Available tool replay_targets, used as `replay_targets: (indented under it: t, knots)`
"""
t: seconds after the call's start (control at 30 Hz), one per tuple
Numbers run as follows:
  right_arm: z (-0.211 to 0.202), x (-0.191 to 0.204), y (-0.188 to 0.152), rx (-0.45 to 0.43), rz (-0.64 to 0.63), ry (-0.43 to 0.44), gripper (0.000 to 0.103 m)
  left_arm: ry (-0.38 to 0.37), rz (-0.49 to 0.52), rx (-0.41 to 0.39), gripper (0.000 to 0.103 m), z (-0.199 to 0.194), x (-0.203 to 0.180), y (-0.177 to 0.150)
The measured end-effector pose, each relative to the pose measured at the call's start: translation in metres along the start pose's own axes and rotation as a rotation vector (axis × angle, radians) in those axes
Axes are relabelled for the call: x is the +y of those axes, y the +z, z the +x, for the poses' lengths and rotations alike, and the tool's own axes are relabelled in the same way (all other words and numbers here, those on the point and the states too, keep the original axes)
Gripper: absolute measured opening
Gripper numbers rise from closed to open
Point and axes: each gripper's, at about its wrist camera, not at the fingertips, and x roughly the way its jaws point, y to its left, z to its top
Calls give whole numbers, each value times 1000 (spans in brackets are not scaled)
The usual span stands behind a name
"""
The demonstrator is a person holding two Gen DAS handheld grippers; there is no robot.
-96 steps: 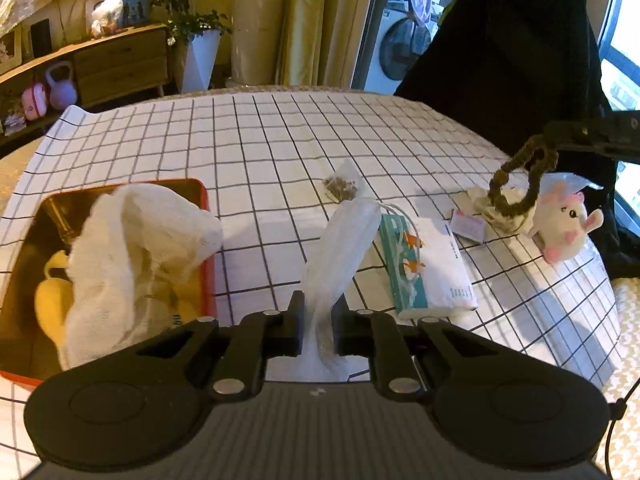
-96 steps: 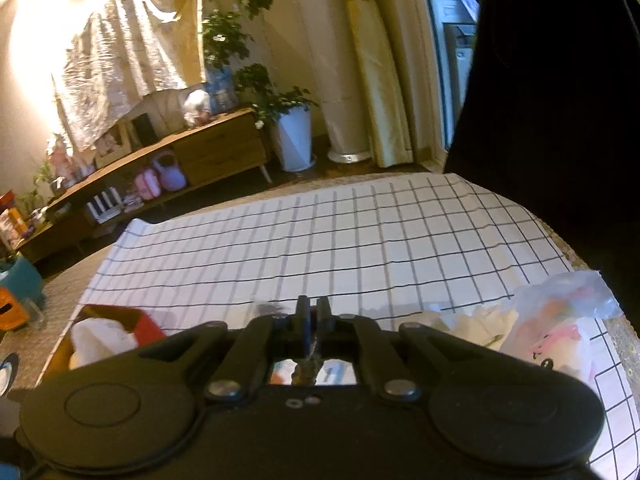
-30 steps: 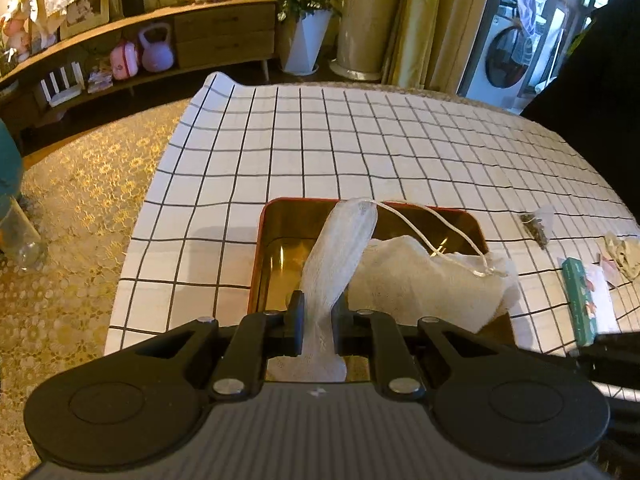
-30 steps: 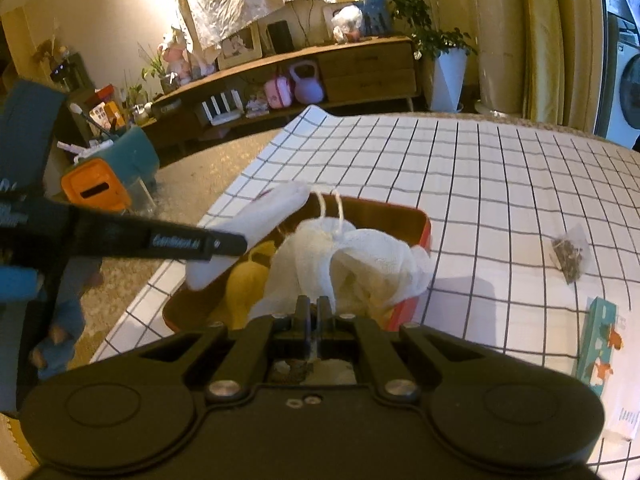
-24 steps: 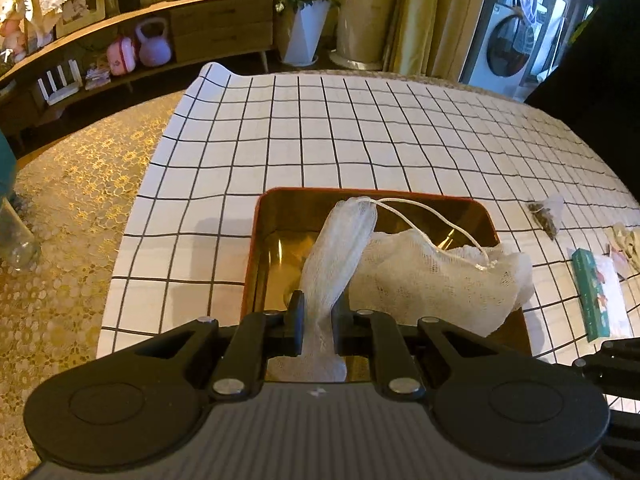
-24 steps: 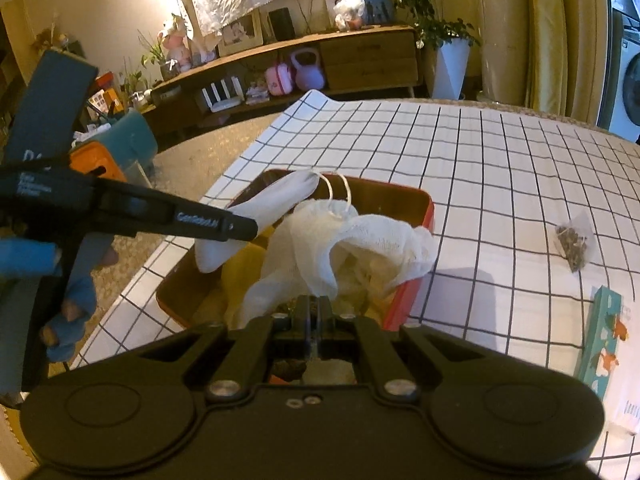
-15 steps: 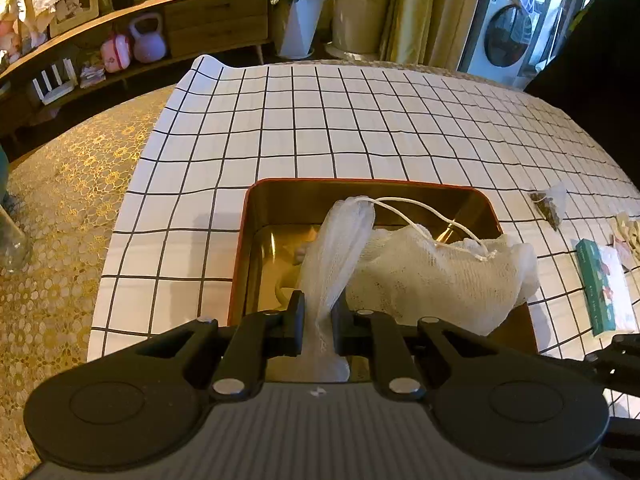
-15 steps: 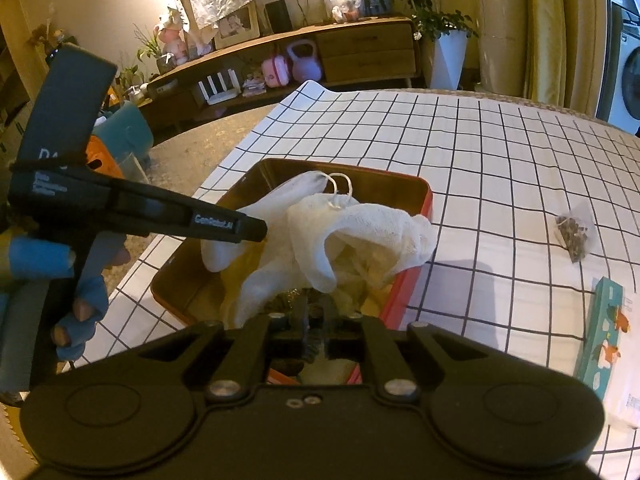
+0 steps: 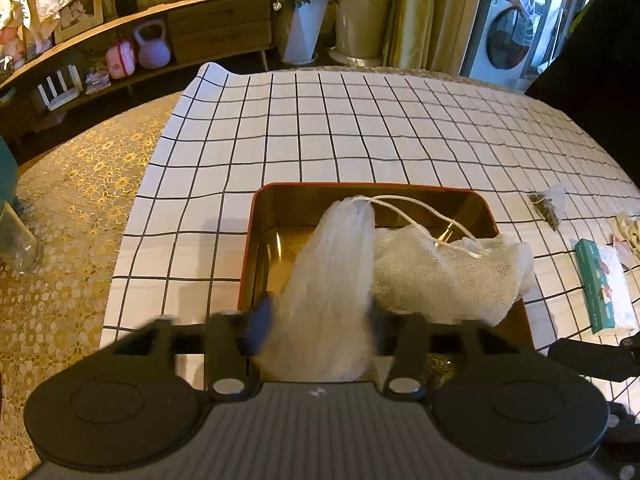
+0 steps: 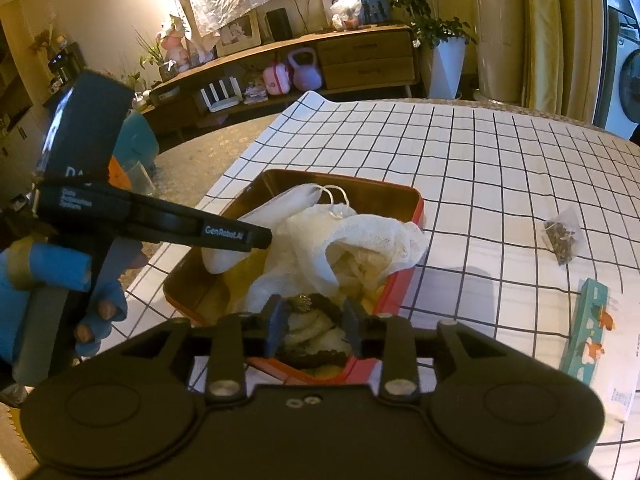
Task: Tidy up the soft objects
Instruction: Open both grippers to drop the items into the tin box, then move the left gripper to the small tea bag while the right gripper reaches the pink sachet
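Observation:
A red tin [image 9: 400, 192] [image 10: 400, 276] with a gold inside stands on the checked cloth. A white gauze cloth [image 9: 448, 276] [image 10: 360, 240] lies bunched in it. A white mesh drawstring bag [image 9: 332, 280] [image 10: 288, 204] sits between the fingers of my left gripper [image 9: 316, 320], whose jaws stand apart, above the tin. My right gripper [image 10: 314, 316] is open over the tin's near edge. A dark beaded loop [image 10: 320, 304] lies between its fingers, on the tin's contents.
A teal tissue pack [image 9: 604, 284] [image 10: 588, 340] and a small tea sachet [image 9: 548, 204] [image 10: 562, 236] lie right of the tin. The table edge and gold-patterned floor [image 9: 68, 208] are at the left. A sideboard stands behind.
Both grippers have opened over the tin. The mesh bag has spread wider between the left fingers. The dark beaded loop has come out of the right gripper's grip.

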Motion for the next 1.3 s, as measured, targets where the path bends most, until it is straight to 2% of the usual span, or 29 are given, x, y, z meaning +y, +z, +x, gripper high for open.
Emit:
replay_targets:
  t: [0.03, 0.17, 0.47, 0.7, 1.07, 1.17, 1.3]
  knots:
    - [-3, 0, 0, -3, 1, 4, 34, -1, -2, -13, 68, -3, 1, -1]
    - [-14, 1, 0, -14, 2, 18, 36, -15, 9, -26, 68, -15, -1, -2]
    - [-52, -1, -1, -67, -9, 31, 51, -42, 50, -87, 71, -55, -12, -7]
    - [-84, -4, -8, -100, -15, 25, 62, -98, 89, -128, 71, -84, -31, -12]
    - [-135, -41, -28, -165, 27, -52, 70, -191, 147, -164, 71, -103, -83, -16]
    - [-147, -55, -35, -180, 40, -80, 73, -217, 156, -174, 82, -103, -100, -16]
    - [-161, -77, -46, -200, 73, -114, 77, -246, 177, -173, 83, -99, -121, -14]
